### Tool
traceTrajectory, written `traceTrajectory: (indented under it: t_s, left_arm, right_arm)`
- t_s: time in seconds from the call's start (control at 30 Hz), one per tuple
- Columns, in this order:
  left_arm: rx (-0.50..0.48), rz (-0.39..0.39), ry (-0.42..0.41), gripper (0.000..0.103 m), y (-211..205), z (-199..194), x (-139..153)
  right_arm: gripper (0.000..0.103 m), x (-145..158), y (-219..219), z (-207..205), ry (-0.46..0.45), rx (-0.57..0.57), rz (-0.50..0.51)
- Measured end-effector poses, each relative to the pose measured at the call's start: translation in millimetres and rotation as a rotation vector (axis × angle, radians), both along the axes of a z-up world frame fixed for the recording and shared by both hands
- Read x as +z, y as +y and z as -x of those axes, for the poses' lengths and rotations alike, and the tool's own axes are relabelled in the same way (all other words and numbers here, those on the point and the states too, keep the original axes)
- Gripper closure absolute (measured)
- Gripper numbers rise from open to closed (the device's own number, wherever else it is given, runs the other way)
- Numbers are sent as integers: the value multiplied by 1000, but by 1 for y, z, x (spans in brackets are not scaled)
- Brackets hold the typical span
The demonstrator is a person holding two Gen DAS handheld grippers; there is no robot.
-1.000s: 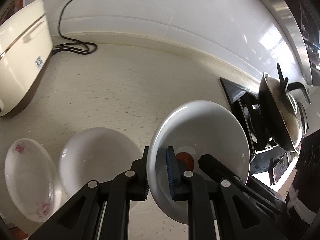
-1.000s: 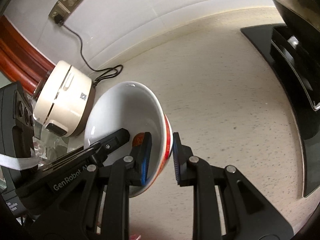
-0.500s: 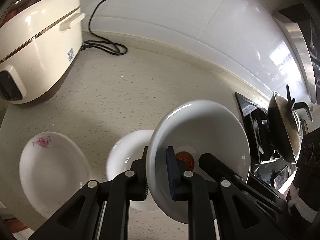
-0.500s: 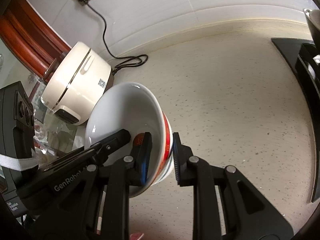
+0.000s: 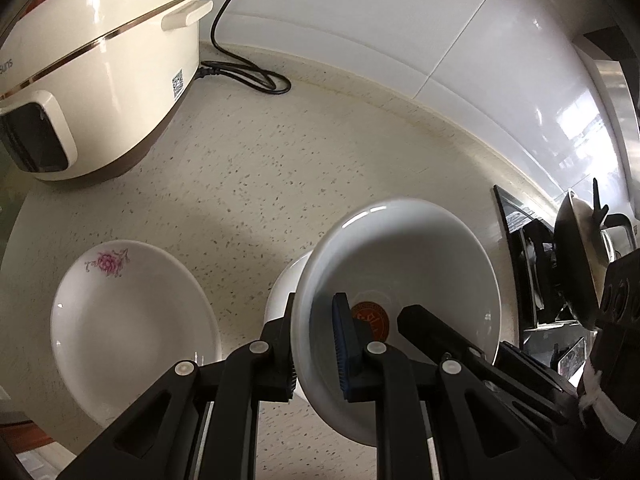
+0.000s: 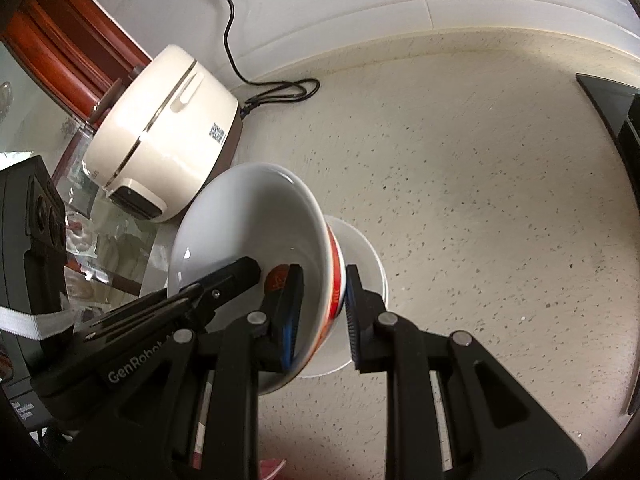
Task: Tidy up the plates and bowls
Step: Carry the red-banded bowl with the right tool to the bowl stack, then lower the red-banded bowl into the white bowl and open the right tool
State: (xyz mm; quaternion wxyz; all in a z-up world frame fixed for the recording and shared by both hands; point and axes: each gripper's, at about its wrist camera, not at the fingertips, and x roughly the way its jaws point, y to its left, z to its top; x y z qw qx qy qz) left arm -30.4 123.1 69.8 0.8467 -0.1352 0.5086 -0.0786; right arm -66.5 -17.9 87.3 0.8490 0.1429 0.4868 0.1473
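Both grippers pinch the same white bowl (image 5: 400, 256) by opposite sides of its rim, holding it tilted above the counter (image 5: 280, 168). The left gripper (image 5: 316, 340) clamps one wall, the right gripper (image 6: 324, 312) the red-banded wall. A plain white plate (image 6: 360, 248) lies right beneath, perhaps touching the bowl. A flowered plate (image 5: 132, 320) sits apart, near the cooker (image 5: 92, 64)
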Motion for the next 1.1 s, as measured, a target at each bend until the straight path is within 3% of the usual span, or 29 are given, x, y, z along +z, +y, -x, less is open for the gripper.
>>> traceTrajectory:
  t_s: [0.37, 0.53, 0.87, 1.1]
  left_arm:
    - [11, -45, 46, 89, 0, 3, -9]
    - [4, -55, 46, 89, -2, 4, -10]
    - [10, -47, 34, 89, 2, 5, -8]
    - [41, -41, 5, 89, 16, 9, -2]
  right_arm:
    - [79, -12, 8, -2, 53, 26, 25]
    - [74, -20, 7, -4, 82, 14, 63]
    - [72, -16, 11, -3, 64, 39, 116]
    - [55, 1, 20, 0, -15, 64, 211]
